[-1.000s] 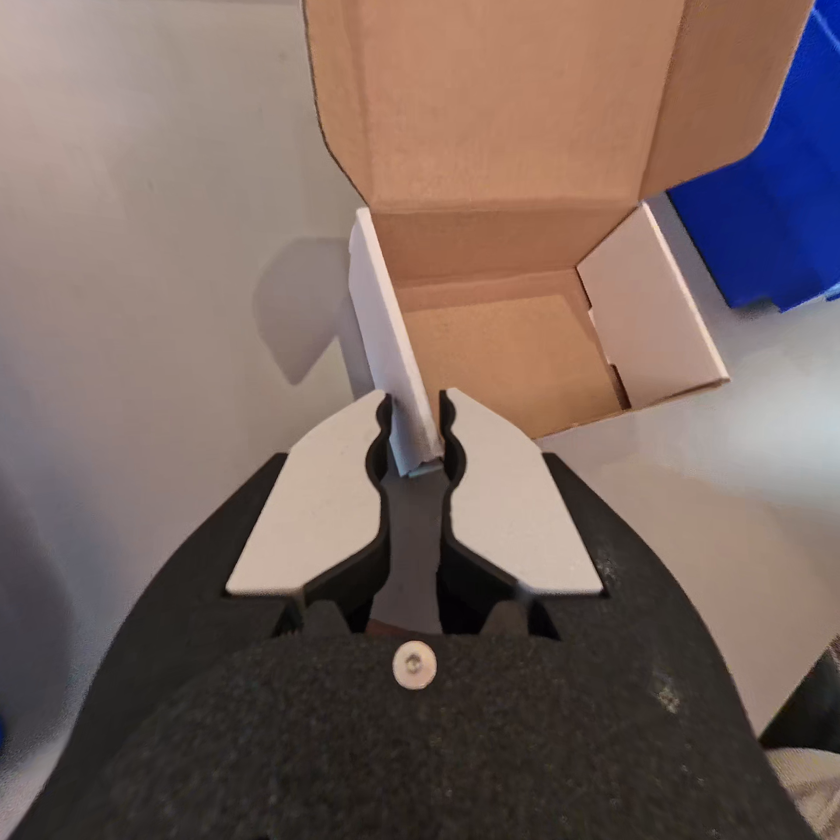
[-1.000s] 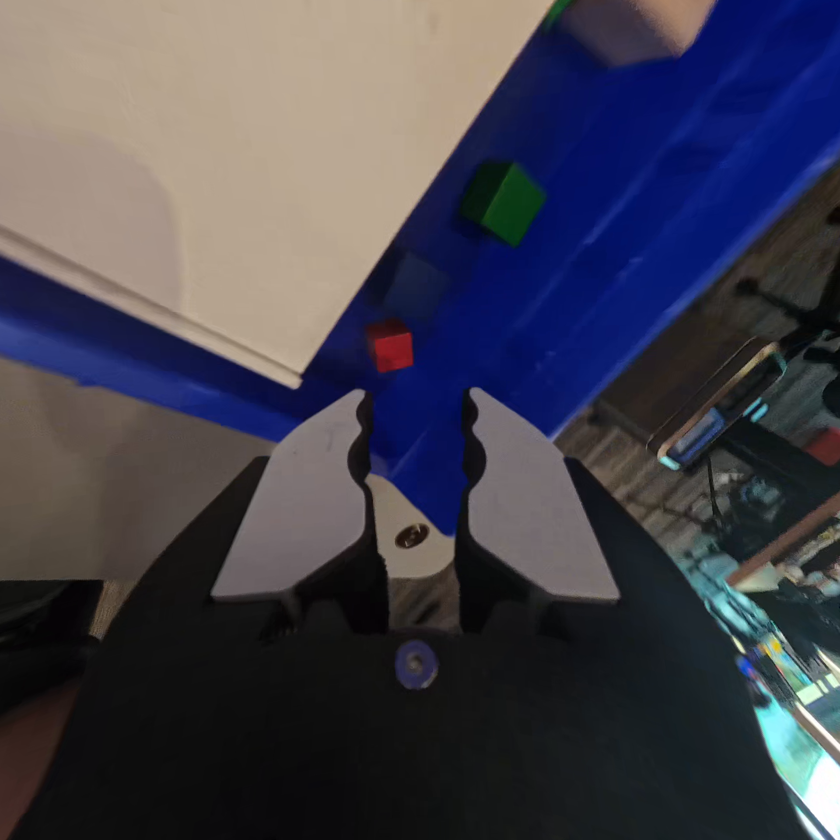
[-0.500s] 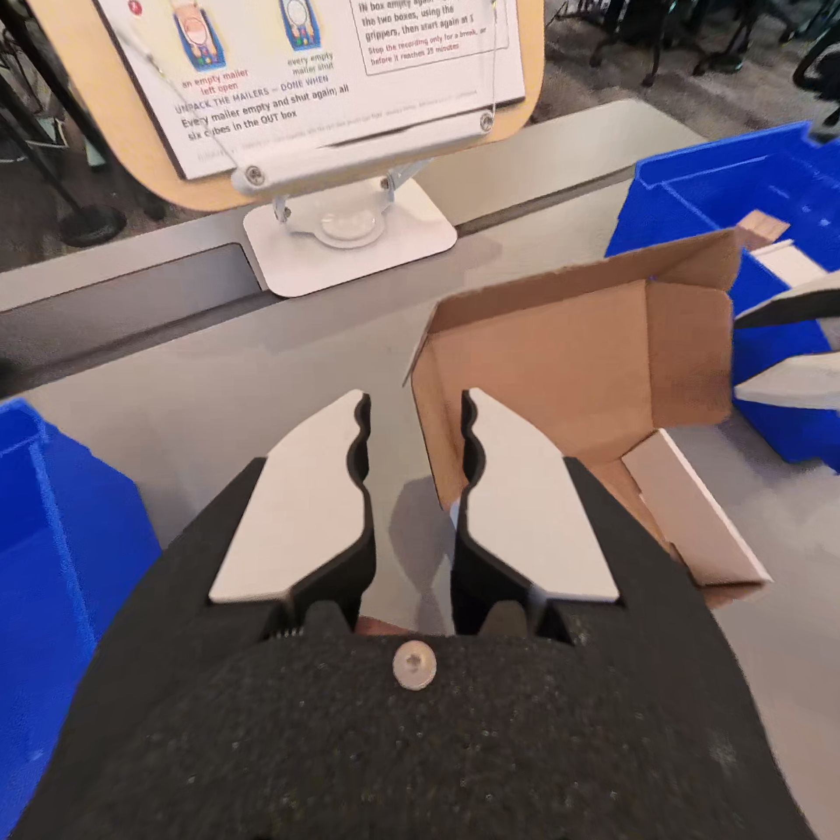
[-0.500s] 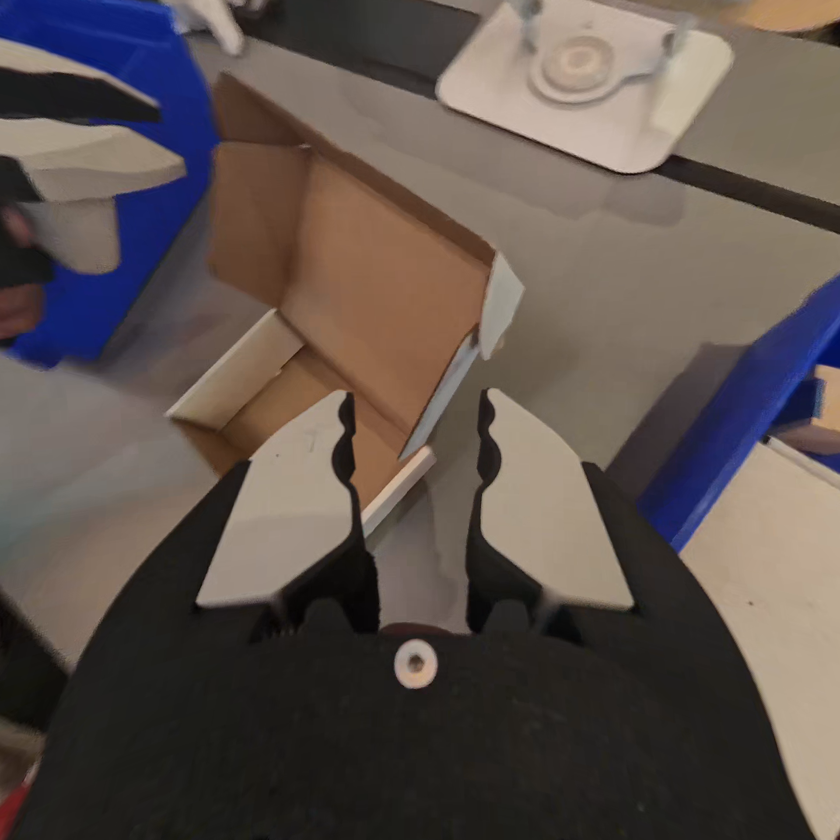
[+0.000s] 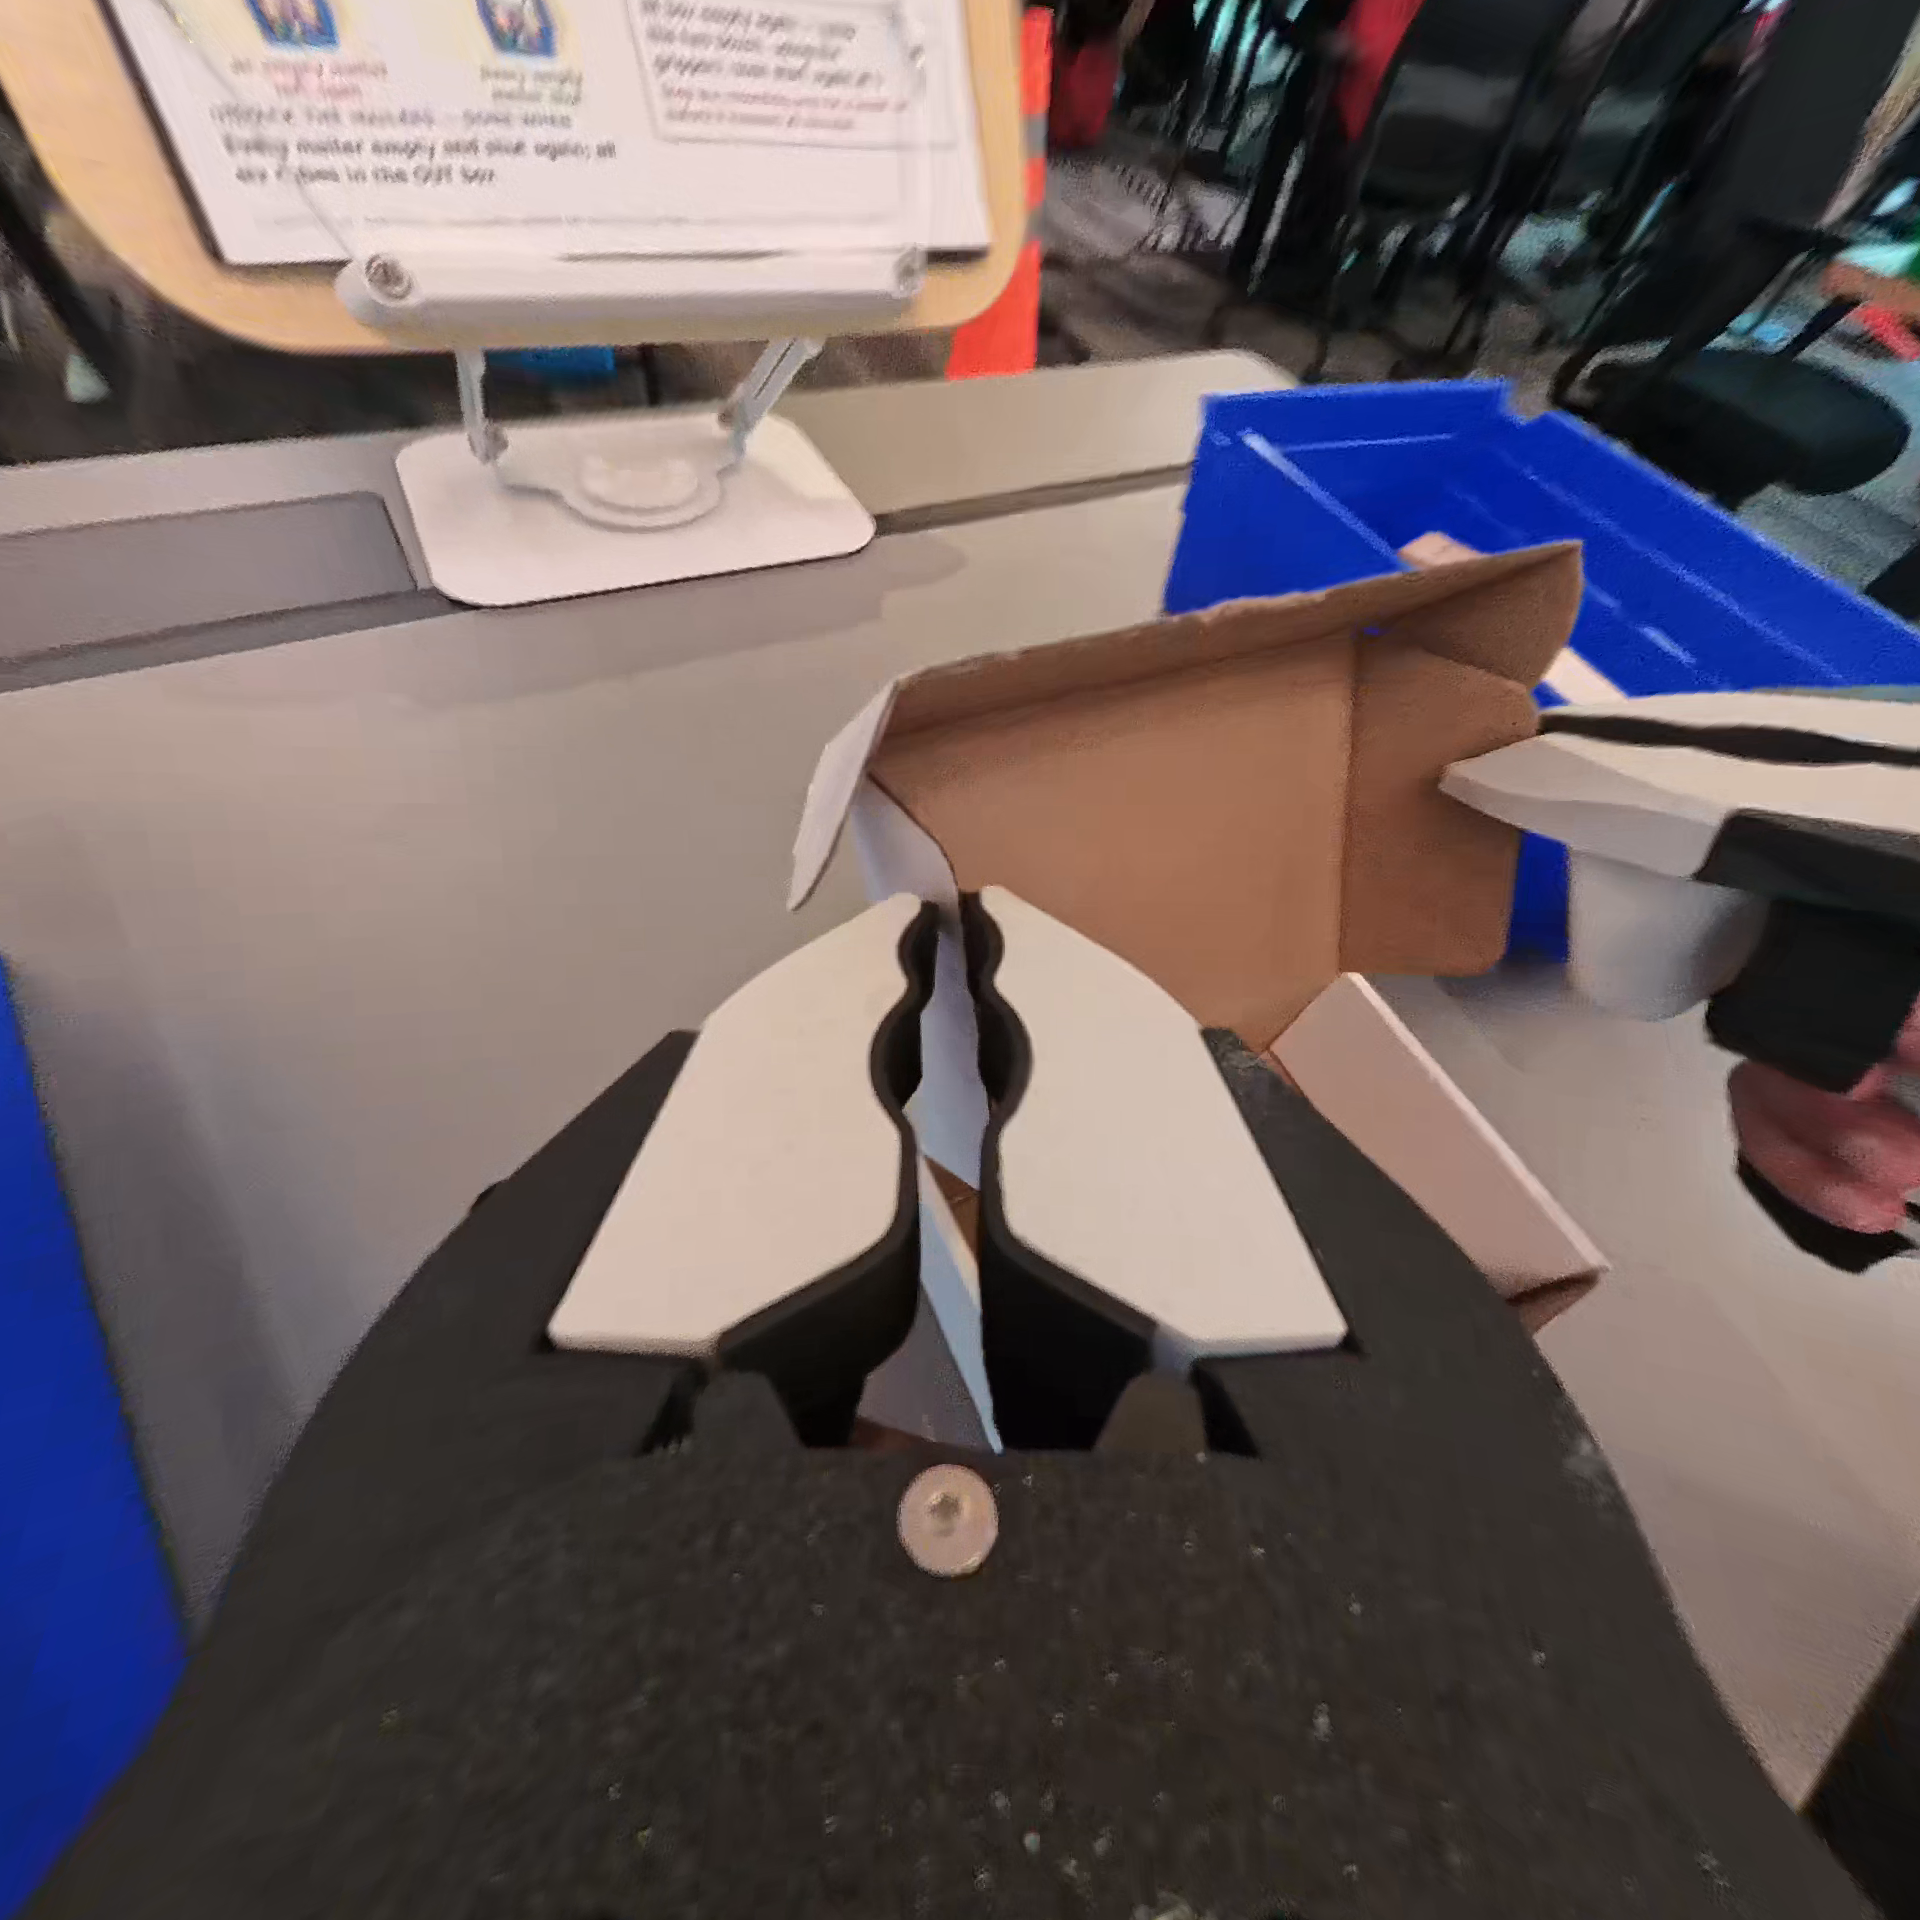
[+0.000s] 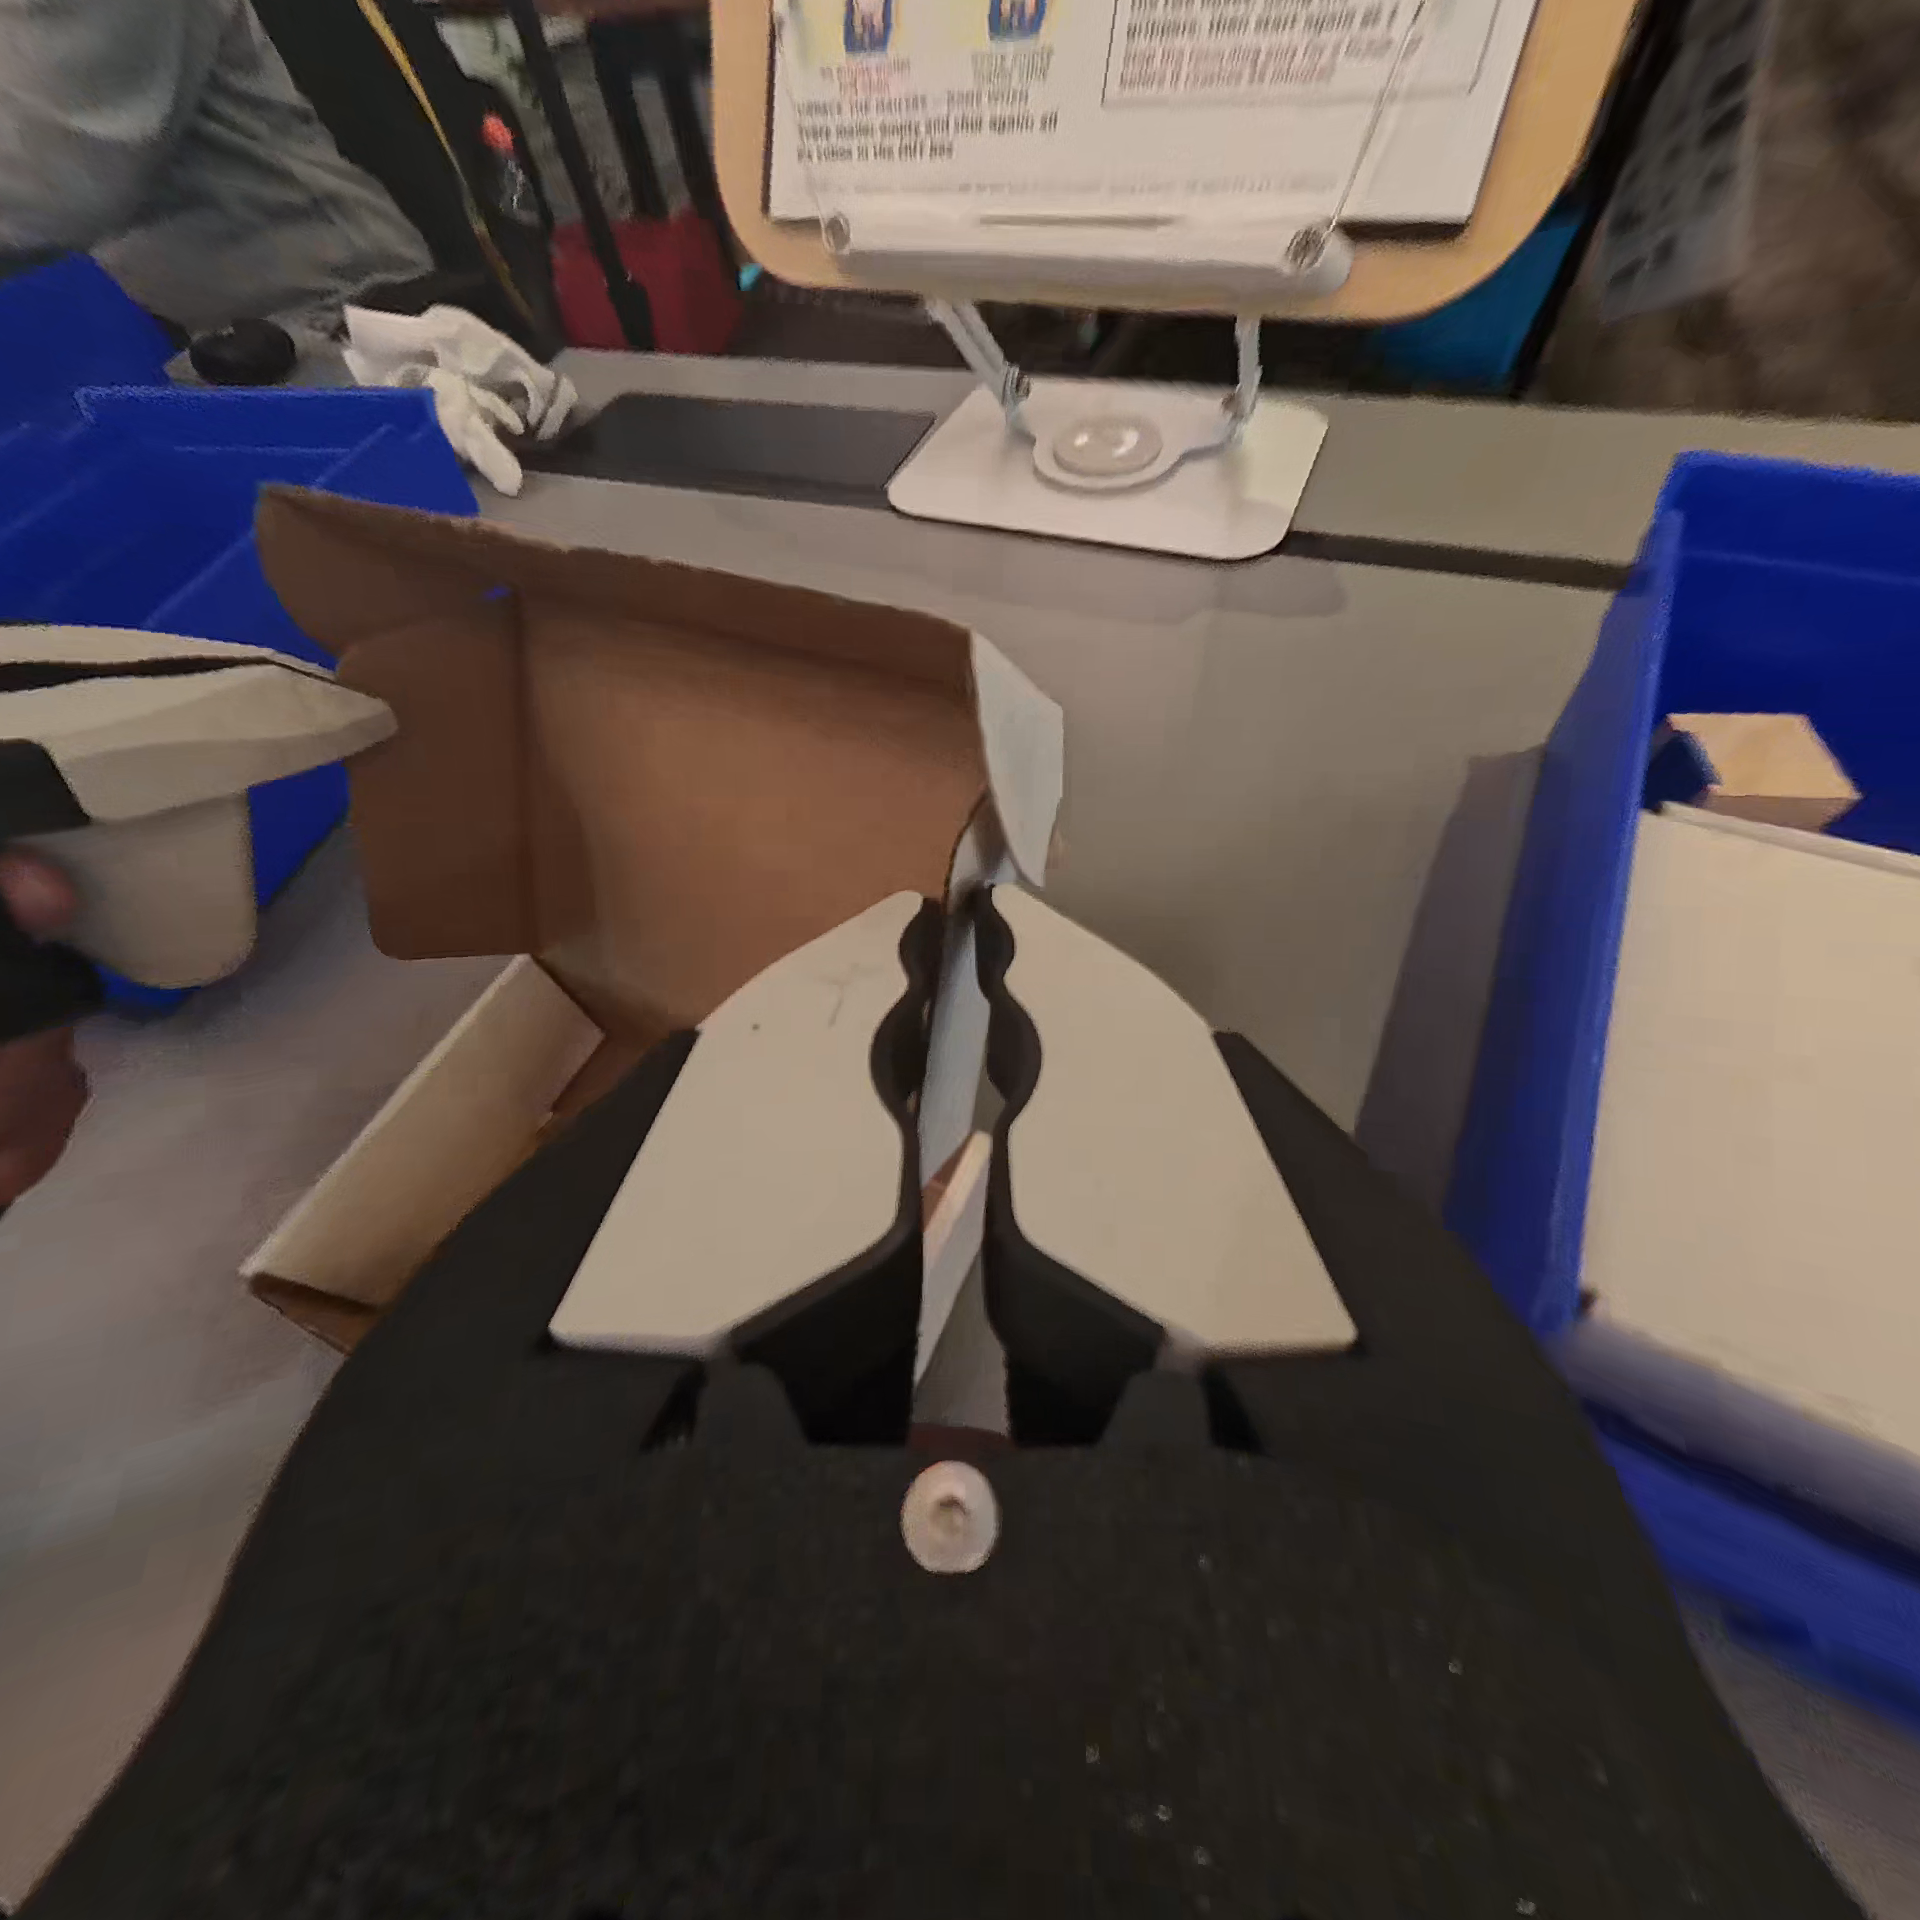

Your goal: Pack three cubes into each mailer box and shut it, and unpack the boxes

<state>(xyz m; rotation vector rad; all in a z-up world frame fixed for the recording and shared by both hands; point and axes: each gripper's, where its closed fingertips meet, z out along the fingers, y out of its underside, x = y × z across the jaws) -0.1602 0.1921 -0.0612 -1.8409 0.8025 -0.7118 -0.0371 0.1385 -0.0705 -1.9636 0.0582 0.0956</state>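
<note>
Workshop or lab data-collection station: a grey laminate worktop (image 5: 520,831) carries blue plastic bins (image 5: 1558,488) and a printed instruction sheet on a white stand (image 6: 1101,457); black office chairs (image 5: 1766,416) stand behind.

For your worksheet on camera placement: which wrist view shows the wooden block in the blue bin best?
The right wrist view. There the wooden block stands unhidden inside the blue bin, behind a white mailer box. In the left wrist view only a small corner of the block peeks over the open mailer's lid.
</note>
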